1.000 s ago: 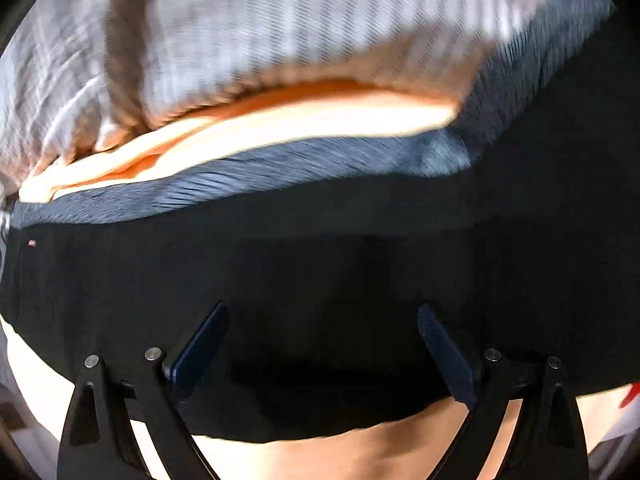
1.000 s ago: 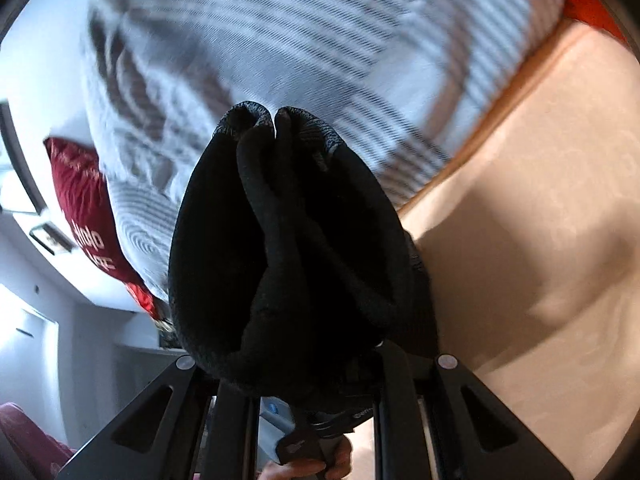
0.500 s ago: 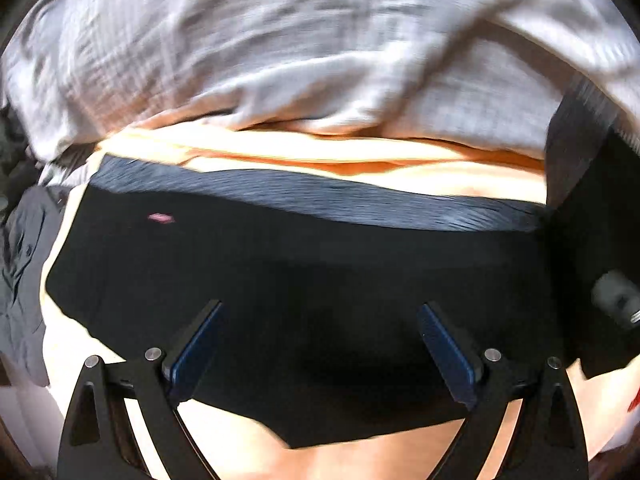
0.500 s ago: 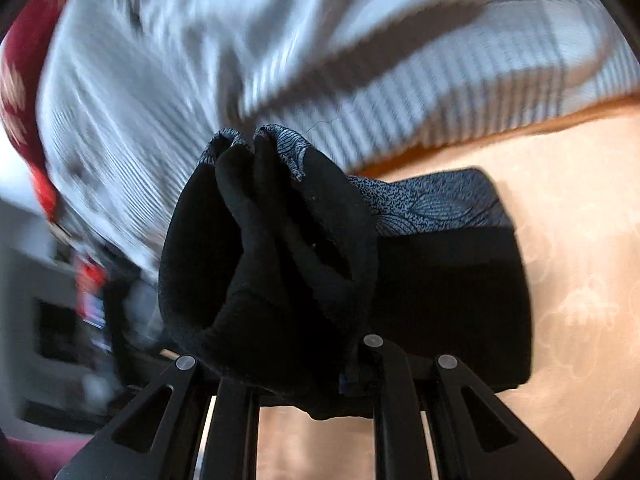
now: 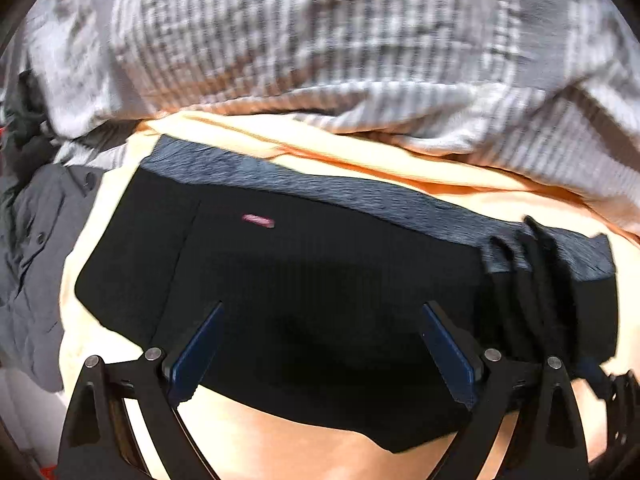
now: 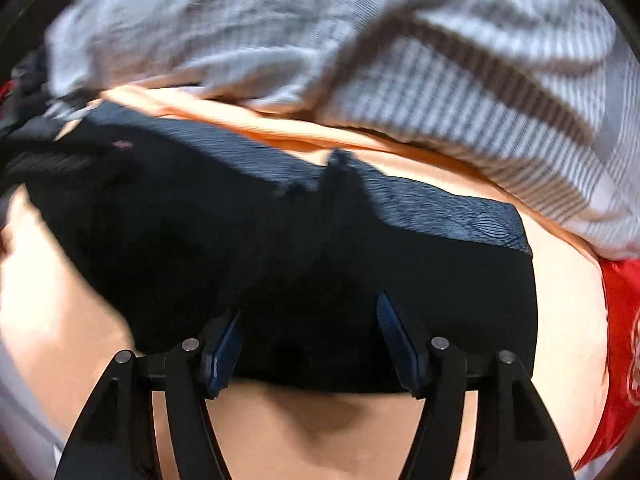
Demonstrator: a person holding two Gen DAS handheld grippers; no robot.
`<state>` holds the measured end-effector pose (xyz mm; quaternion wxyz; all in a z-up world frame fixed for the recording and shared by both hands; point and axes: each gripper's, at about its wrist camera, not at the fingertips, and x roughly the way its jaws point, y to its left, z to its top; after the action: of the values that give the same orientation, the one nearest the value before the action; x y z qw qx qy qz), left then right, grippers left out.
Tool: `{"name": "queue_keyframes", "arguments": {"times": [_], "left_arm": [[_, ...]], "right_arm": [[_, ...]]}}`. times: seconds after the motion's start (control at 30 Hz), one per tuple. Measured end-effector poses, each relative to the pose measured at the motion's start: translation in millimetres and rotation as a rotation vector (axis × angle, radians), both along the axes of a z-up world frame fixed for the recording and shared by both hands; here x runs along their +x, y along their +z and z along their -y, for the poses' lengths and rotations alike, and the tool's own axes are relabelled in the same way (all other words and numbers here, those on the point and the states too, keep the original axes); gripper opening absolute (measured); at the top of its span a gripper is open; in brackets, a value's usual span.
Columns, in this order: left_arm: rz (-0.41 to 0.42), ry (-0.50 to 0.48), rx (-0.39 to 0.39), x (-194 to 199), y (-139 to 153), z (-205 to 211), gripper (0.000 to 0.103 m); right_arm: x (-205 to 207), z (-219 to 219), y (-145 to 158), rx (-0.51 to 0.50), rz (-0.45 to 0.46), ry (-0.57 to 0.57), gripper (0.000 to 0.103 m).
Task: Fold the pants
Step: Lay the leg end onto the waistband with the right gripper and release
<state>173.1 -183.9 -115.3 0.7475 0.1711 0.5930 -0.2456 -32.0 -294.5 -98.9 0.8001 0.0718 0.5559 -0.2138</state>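
Observation:
The black pants [image 5: 320, 272] lie folded flat on the peach bed sheet [image 5: 280, 452], with a blue-grey patterned waistband [image 5: 360, 196] along the far edge and a small pink tag [image 5: 258, 220]. My left gripper [image 5: 320, 344] is open just above the near part of the pants. A bunched fold of black cloth [image 5: 532, 292] lies on the pants' right end. In the right wrist view the pants [image 6: 440, 280] fill the middle, and my right gripper [image 6: 310, 340] is open over their near edge, holding nothing.
A grey striped duvet [image 5: 360, 48] is heaped behind the pants, also in the right wrist view [image 6: 440, 60]. A dark grey garment [image 5: 32, 248] lies at the left. A red cloth [image 6: 616, 340] lies at the right.
My right gripper has opened and let go of the bunched pants, which now lie on the folded stack. Both cameras have tipped down toward the bed.

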Motion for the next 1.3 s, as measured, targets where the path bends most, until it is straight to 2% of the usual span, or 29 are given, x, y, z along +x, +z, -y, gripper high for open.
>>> {"name": "queue_keyframes", "arguments": {"times": [0.1,0.2,0.4,0.53,0.6,0.63,0.67,0.7,0.73,0.77,0.83,0.97,1.1,1.3], "left_arm": [[-0.036,-0.073,-0.037,-15.2,5.2,12.3,0.096],[-0.070,-0.154,-0.083,-36.1,7.5,29.8,0.096],[-0.137,-0.263,-0.173,-76.2,11.8,69.2,0.096],[-0.156,-0.298,-0.233,-88.7,20.0,86.0,0.096],[-0.163,-0.308,-0.231,-92.2,18.0,93.1,0.072],[-0.185,-0.317,-0.217,-94.0,12.2,98.9,0.066],[-0.200,-0.319,-0.213,-94.9,7.9,101.3,0.049],[-0.232,-0.322,-0.212,-96.0,0.5,104.4,0.026],[-0.263,-0.319,-0.187,-97.3,-9.8,108.0,0.022],[-0.276,-0.311,-0.167,-98.7,-16.1,109.2,0.022],[-0.308,-0.281,-0.166,-99.6,-26.7,107.1,0.006],[-0.320,-0.267,-0.182,-105.2,-24.9,95.5,0.006],[-0.305,-0.274,-0.141,-119.2,-28.7,90.7,0.006],[-0.269,-0.274,-0.123,-130.7,-37.4,93.8,0.006]], "right_arm": [[-27.5,3.1,17.2,0.060,0.024,-0.010,0.069],[-60.2,24.5,25.7,0.113,0.025,-0.105,0.069],[-103.6,76.2,20.3,0.196,0.016,-0.320,0.069],[-117.7,86.7,18.1,0.234,0.043,-0.377,0.069],[-122.0,88.9,17.2,0.242,0.055,-0.390,0.069],[-124.5,89.3,16.7,0.248,0.060,-0.395,0.069],[-126.3,91.1,15.6,0.256,0.063,-0.401,0.069],[-128.6,92.6,14.5,0.264,0.068,-0.407,0.069],[-127.5,94.0,10.8,0.270,0.071,-0.410,0.069],[-130.1,94.5,10.1,0.280,0.075,-0.415,0.069],[-133.3,95.8,7.7,0.293,0.081,-0.422,0.069],[-141.3,96.5,8.7,0.301,0.086,-0.426,0.069],[-146.2,98.6,8.3,0.302,0.083,-0.429,0.069],[-146.1,99.3,4.7,0.323,0.071,-0.438,0.069]]}}
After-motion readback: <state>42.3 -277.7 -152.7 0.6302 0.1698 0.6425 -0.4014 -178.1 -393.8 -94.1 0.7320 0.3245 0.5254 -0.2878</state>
